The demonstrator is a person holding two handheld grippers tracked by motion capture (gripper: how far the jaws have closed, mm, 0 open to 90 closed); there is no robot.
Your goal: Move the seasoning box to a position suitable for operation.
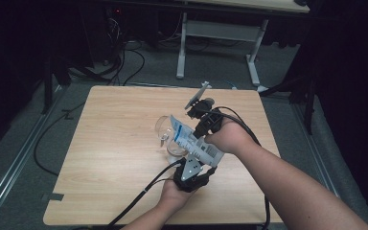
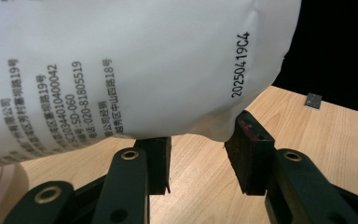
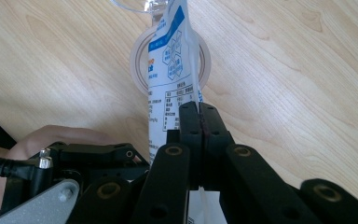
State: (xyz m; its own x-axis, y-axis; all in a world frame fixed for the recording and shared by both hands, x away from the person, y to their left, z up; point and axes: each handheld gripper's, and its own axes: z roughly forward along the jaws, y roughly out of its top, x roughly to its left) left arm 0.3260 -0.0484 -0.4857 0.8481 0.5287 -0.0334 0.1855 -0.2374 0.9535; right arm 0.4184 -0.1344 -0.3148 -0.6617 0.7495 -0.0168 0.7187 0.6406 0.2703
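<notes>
step: pouring | pouch (image 1: 193, 140) tilting over glass (image 1: 165, 128) mid-table | right gripper (image 3: 199, 116) pinching pouch's edge tight; left gripper (image 2: 198, 156) half-open, bracing pouch's bottom | next: likely tipping higher, keeping spout over glass

The white pouch (image 2: 135, 65) bears "20250419C4", "020-81805519" and "SC10344010400042"

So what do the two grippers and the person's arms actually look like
Both are black two-jaw linkage tools with brass-ringed pivots. The left gripper carries a grey three-cornered plate on top and trails a black cable. The right gripper has a similar grey plate and its own black cable. Both forearms are bare, with no sleeves or gloves in view.
</notes>
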